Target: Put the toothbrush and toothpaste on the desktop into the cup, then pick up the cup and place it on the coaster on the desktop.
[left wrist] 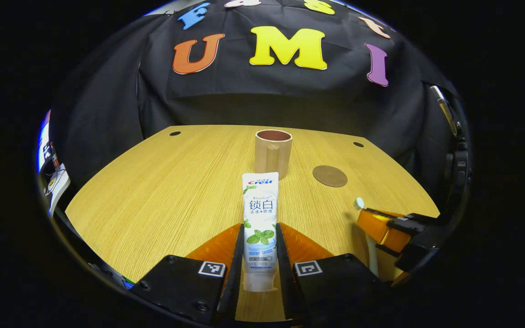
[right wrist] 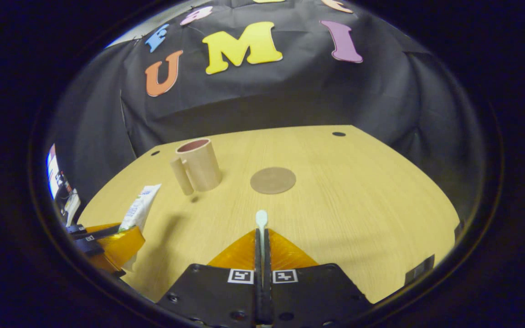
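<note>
My left gripper [left wrist: 259, 230] is shut on a white toothpaste tube [left wrist: 260, 214], whose crimped end points up toward the cup. The tan cup [left wrist: 273, 152] with a handle stands upright at the middle back of the wooden table [left wrist: 162, 191]. To its right lies a round brown coaster [left wrist: 330, 176]. My right gripper [right wrist: 262, 234] is shut on a pale toothbrush [right wrist: 261, 222], whose head sticks out past the fingertips. In the right gripper view the cup [right wrist: 197, 165] is at the left and the coaster [right wrist: 273, 180] straight ahead. The left gripper [right wrist: 107, 243] with the tube [right wrist: 138, 209] shows at the lower left.
The right gripper [left wrist: 383, 225] with the toothbrush head [left wrist: 358, 203] shows at the table's right front in the left gripper view. Small dark holes [left wrist: 175, 133] mark the table's back corners. Black cloth closes the back and sides. Some equipment [left wrist: 53, 177] stands off the left edge.
</note>
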Demonstrator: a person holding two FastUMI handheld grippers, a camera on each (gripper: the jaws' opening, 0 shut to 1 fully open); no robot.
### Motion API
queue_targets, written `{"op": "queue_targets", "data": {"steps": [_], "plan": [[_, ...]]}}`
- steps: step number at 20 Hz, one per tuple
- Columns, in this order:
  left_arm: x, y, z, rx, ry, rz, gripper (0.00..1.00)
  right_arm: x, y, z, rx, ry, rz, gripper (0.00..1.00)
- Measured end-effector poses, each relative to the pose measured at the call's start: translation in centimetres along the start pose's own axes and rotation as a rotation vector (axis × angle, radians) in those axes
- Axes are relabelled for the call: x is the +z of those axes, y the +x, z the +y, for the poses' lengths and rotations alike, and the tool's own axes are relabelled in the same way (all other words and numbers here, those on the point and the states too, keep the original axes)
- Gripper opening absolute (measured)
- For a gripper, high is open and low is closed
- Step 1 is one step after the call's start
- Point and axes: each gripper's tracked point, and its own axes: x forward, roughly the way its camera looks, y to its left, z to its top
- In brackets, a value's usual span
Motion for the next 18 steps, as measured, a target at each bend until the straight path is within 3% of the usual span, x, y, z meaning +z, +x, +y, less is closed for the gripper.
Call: {"op": "queue_targets", "data": {"steps": [3,6,10,12,18], "plan": [[0.3,0.2,0.2,0.019,-0.011,-0.011,0.45,3.3,-2.6,0.5,0.008,-0.016,-0.137,0.00],[1.7,-0.3,-0.1,-0.022,-0.029,-0.059,0.41,5.6,-5.2,0.9,0.008,-0.039,-0.253,0.01],[2.5,-0.3,0.0,-0.027,-0.030,-0.092,0.41,6.2,-6.7,1.3,0.012,-0.047,-0.293,0.00],[3.8,-0.6,-0.6,-0.069,-0.030,-0.142,0.41,6.7,-7.4,1.4,0.009,-0.060,-0.314,0.00],[10.9,-0.6,0.8,-0.092,-0.082,-0.333,0.41,8.0,-9.4,1.5,0.019,-0.062,-0.368,0.01]]}}
